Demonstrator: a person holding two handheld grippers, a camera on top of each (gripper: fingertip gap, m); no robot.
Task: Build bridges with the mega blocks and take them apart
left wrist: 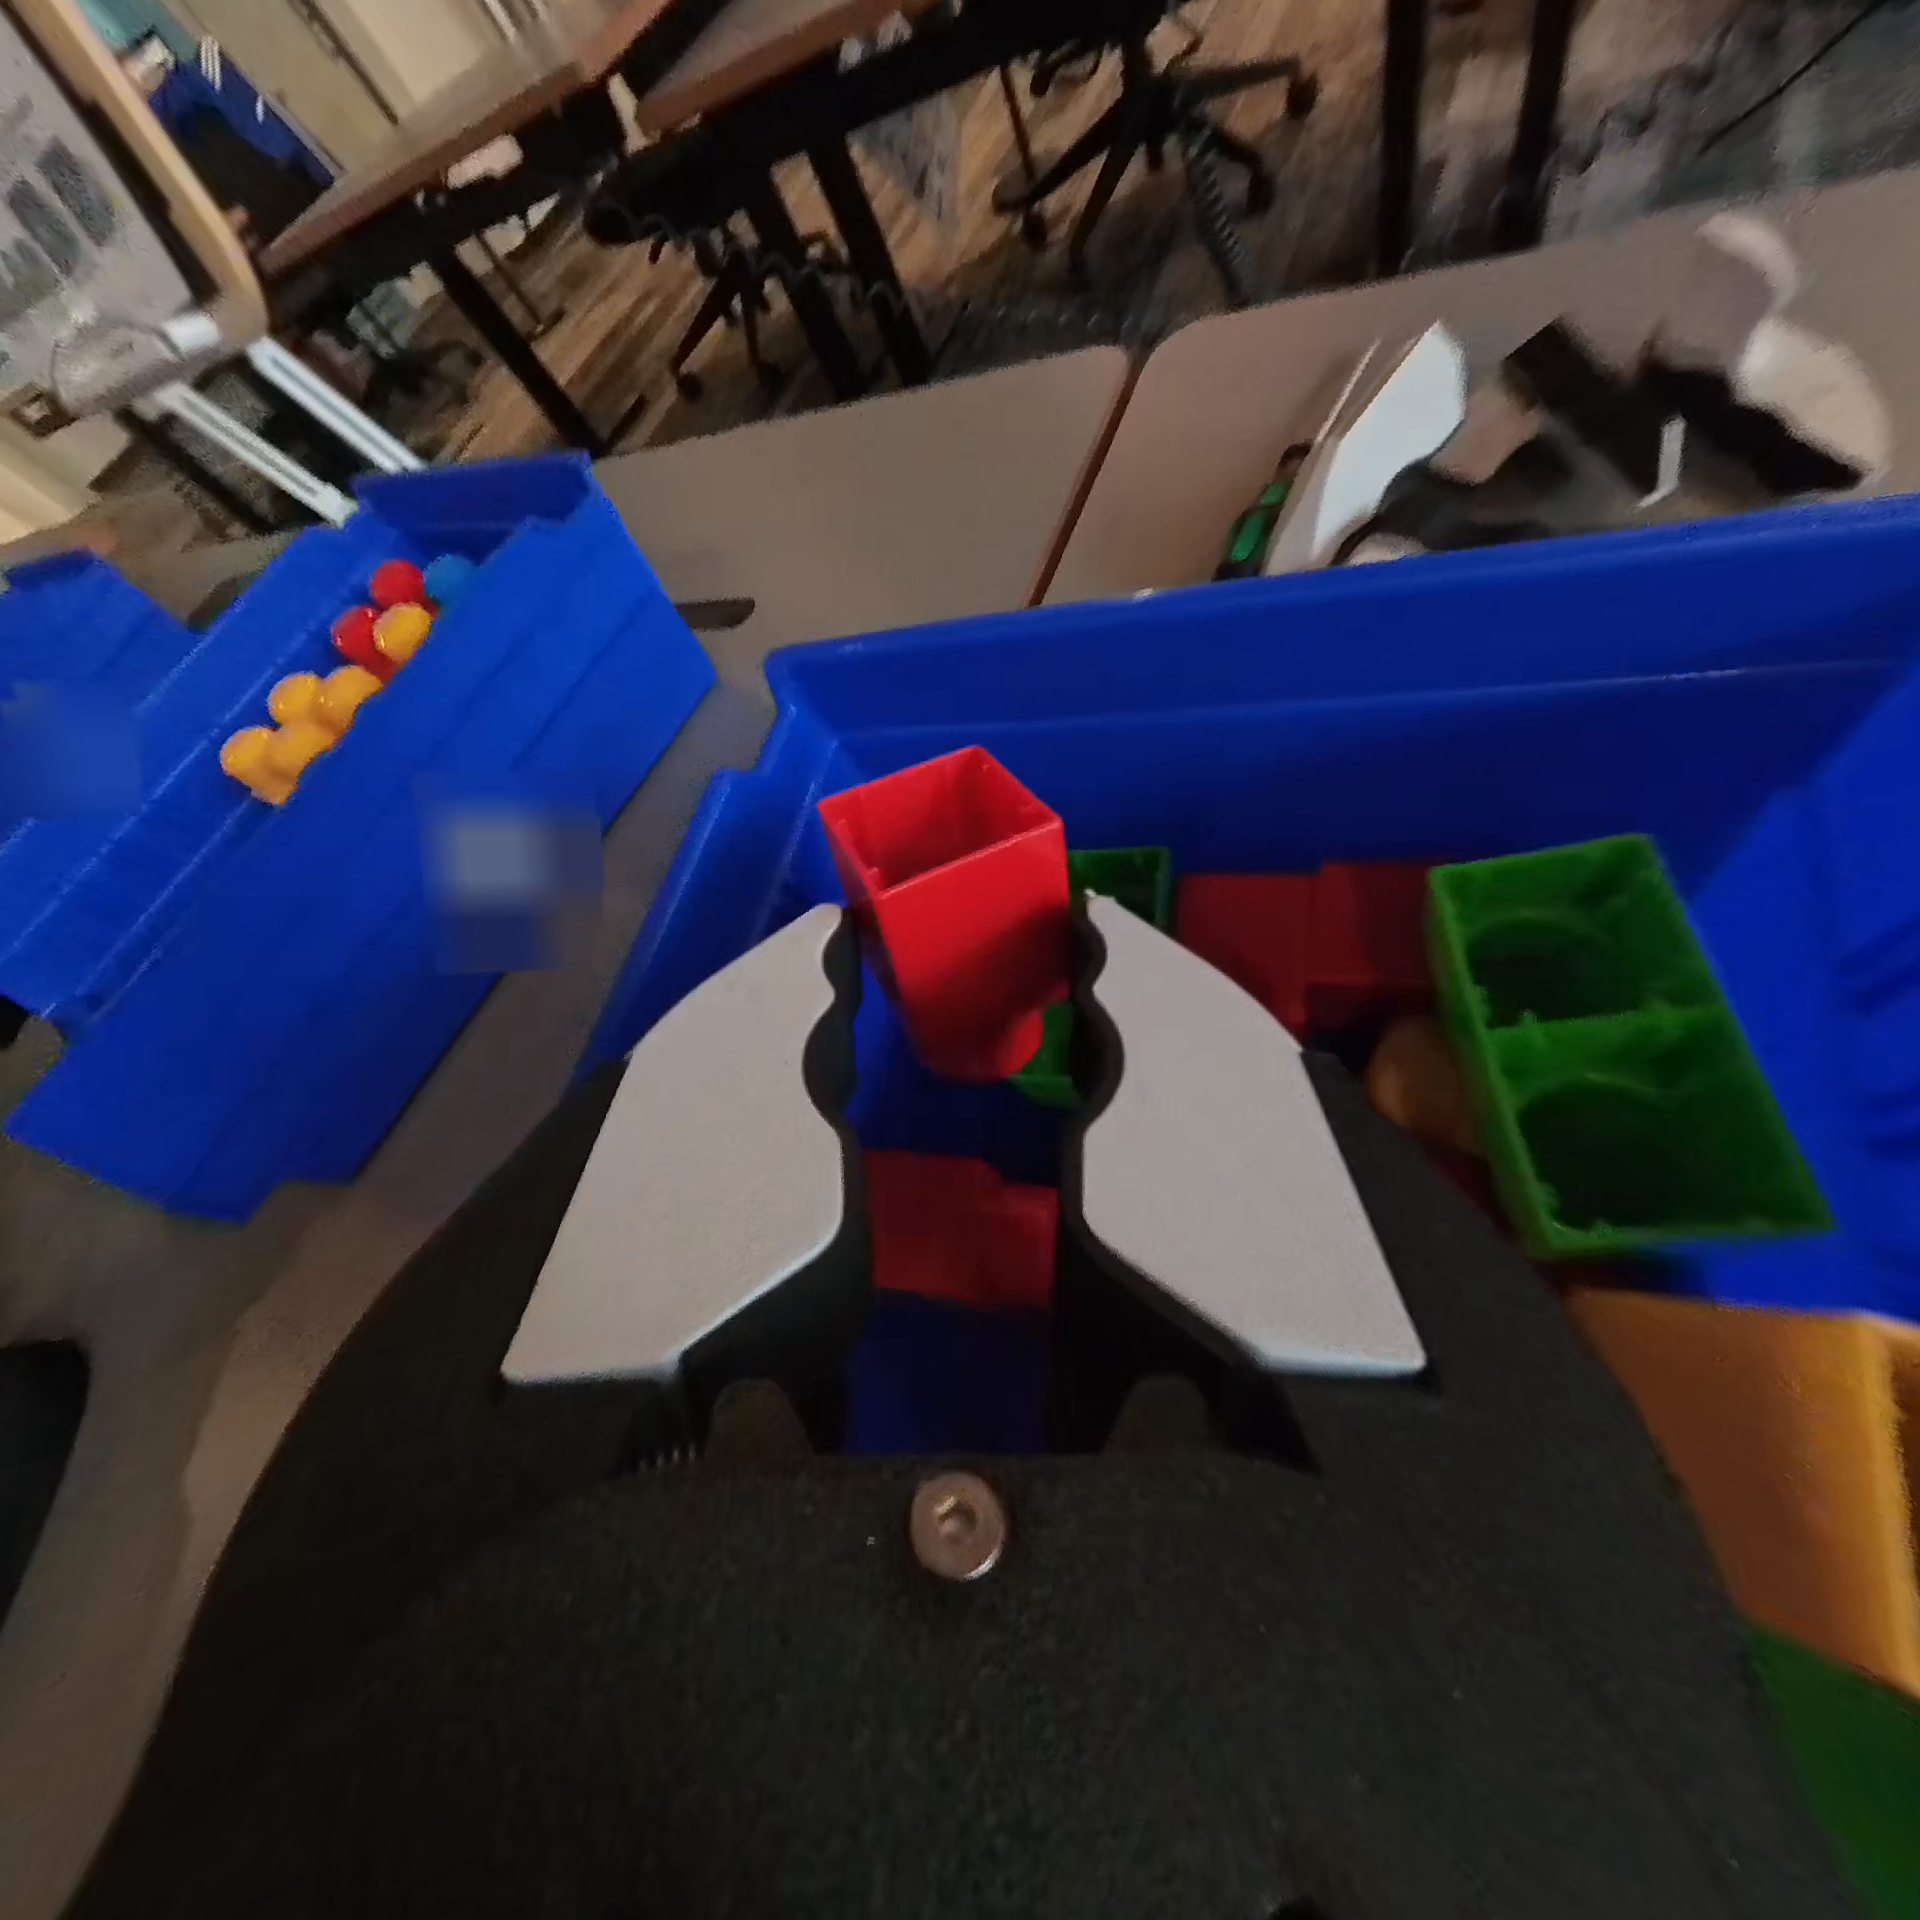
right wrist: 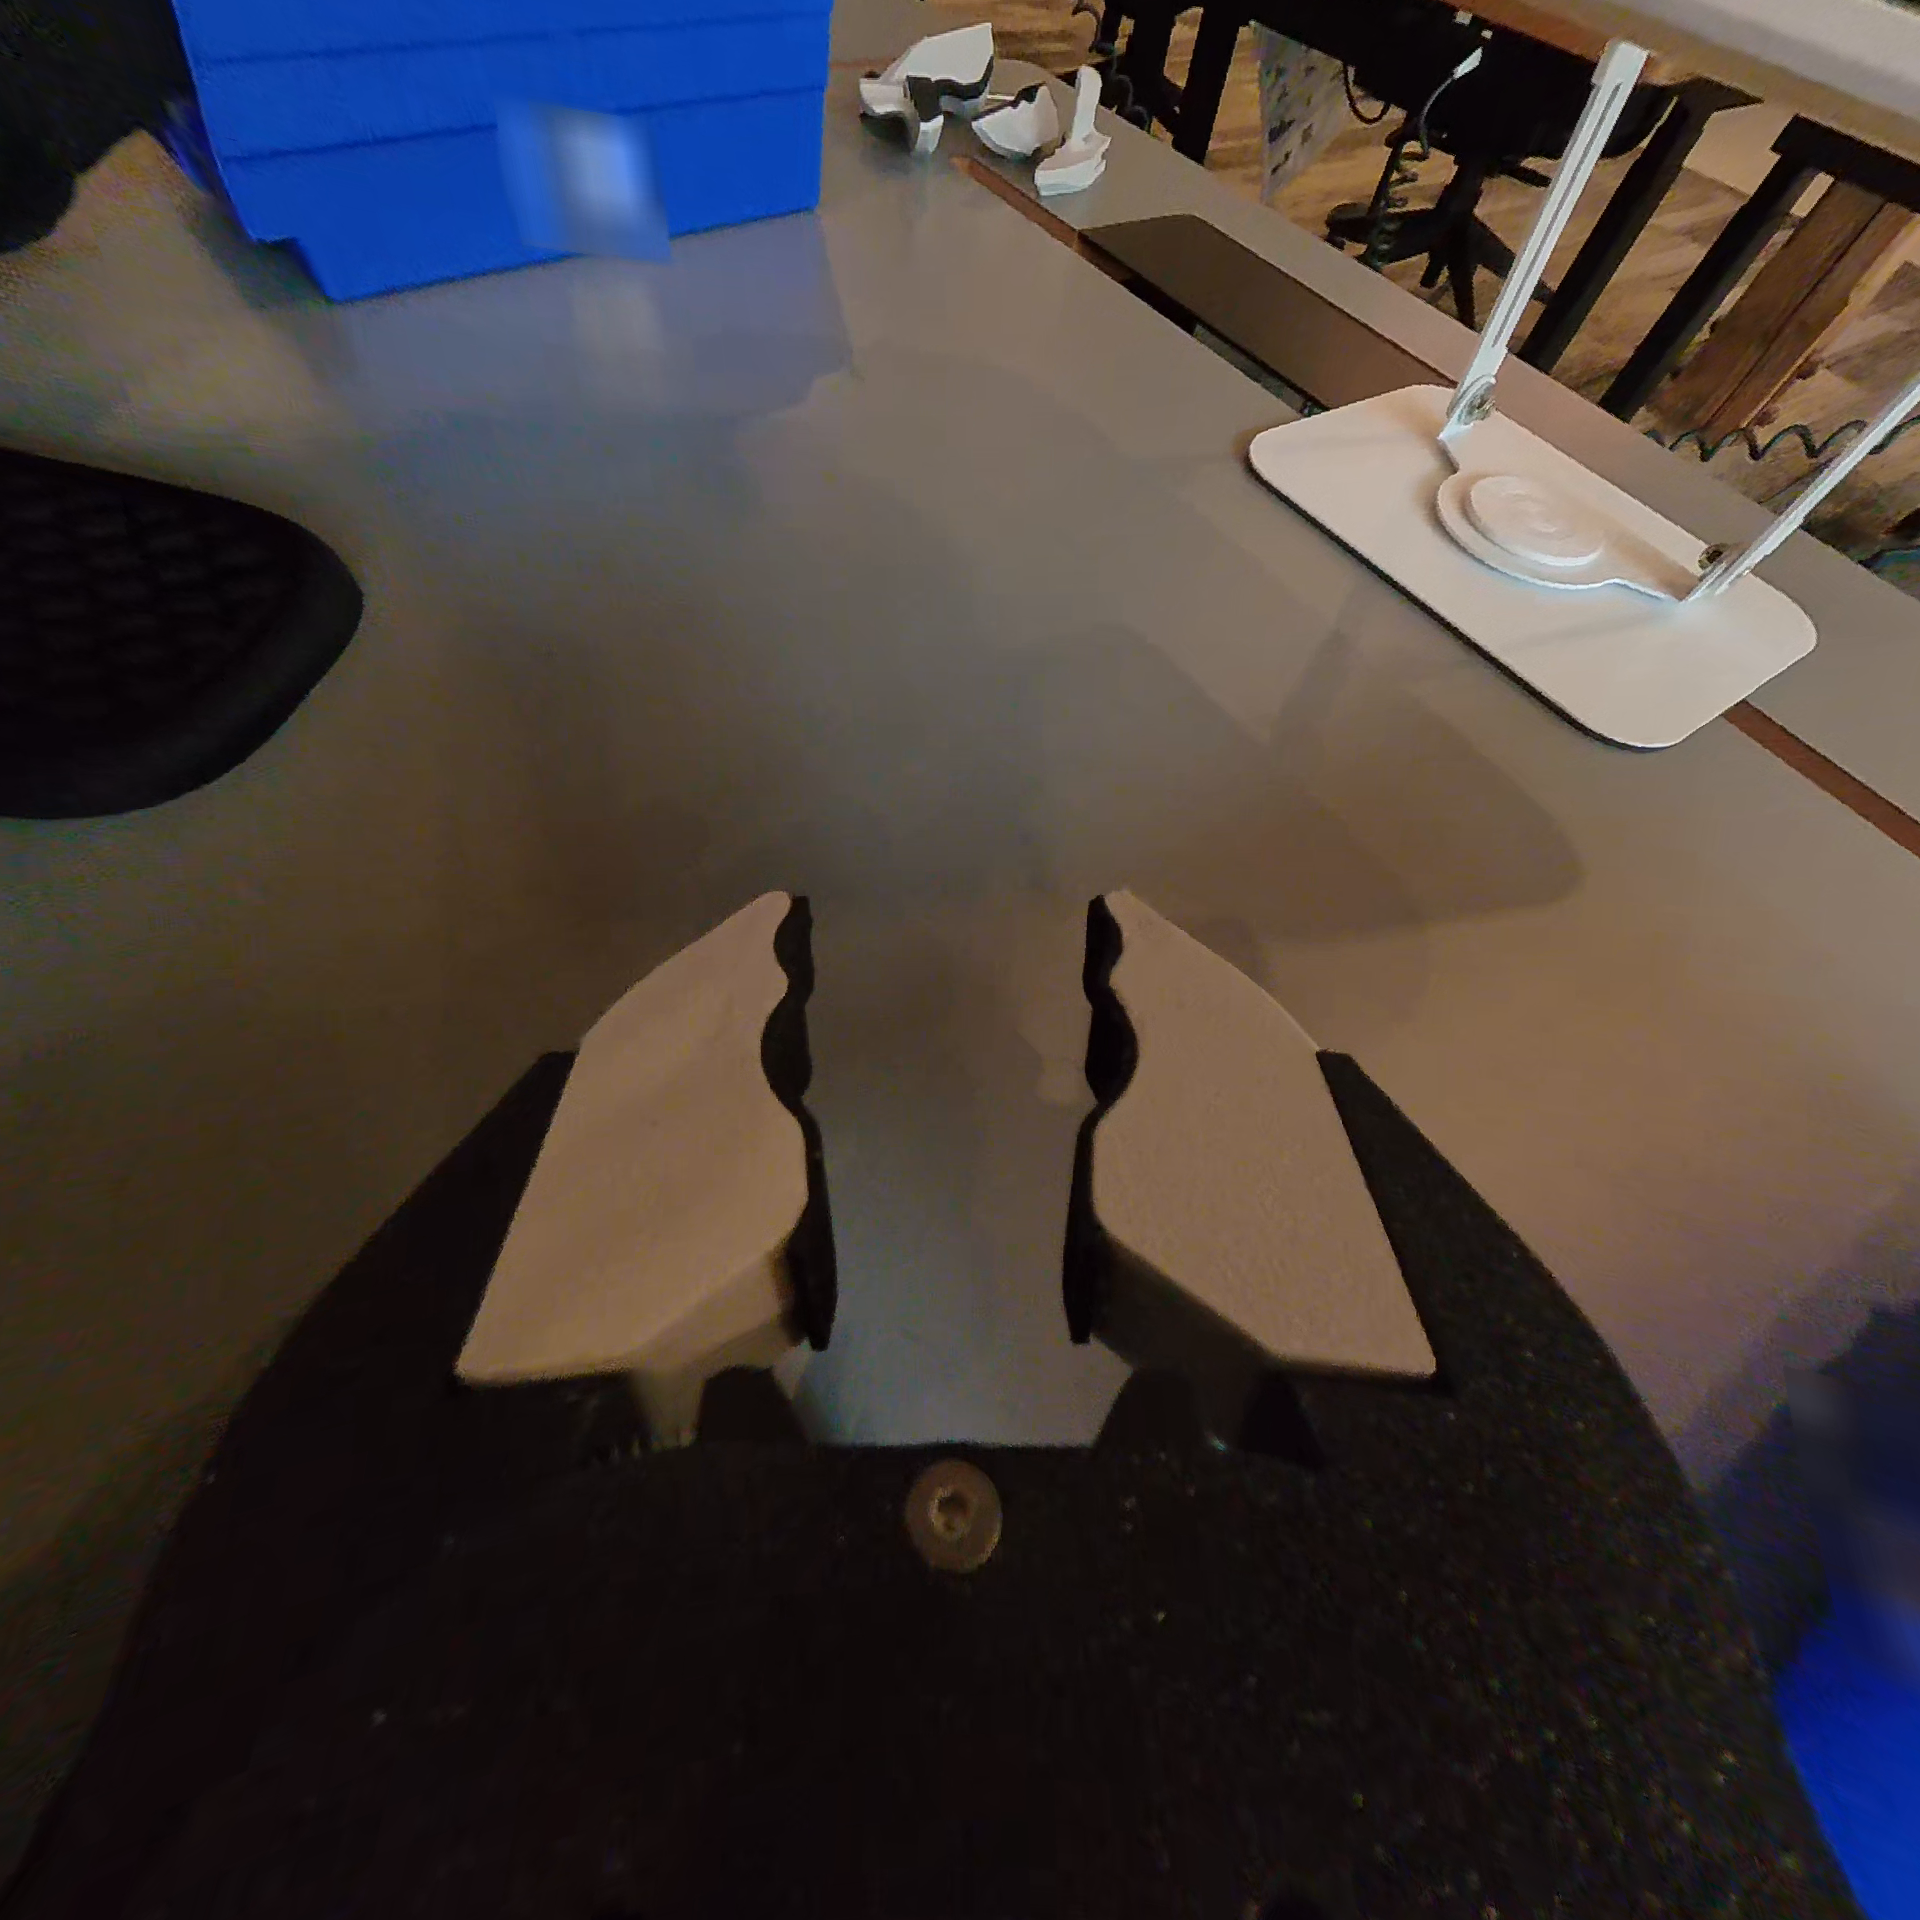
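Observation:
In the left wrist view my left gripper [left wrist: 966, 935] is shut on a small red block [left wrist: 961, 914], held tilted with its hollow underside facing up and away, above a big blue bin [left wrist: 1299, 686]. The bin holds several mega blocks: a green two-stud block [left wrist: 1600, 1049] lying hollow side up, red blocks [left wrist: 1299, 945], another red block [left wrist: 956, 1226] under the fingers, an orange one [left wrist: 1787, 1475]. In the right wrist view my right gripper [right wrist: 948, 925] is open and empty, low over the bare grey table [right wrist: 831, 623].
A second blue bin [left wrist: 343, 831] at the left holds small red, yellow and blue pieces [left wrist: 322, 686]. A blue bin [right wrist: 499, 135] stands at the far left of the right view, a white stand base [right wrist: 1538, 571] at the right edge, white gripper parts [right wrist: 987, 104] at the back. Tip to tip, the grippers are about 60 centimetres apart.

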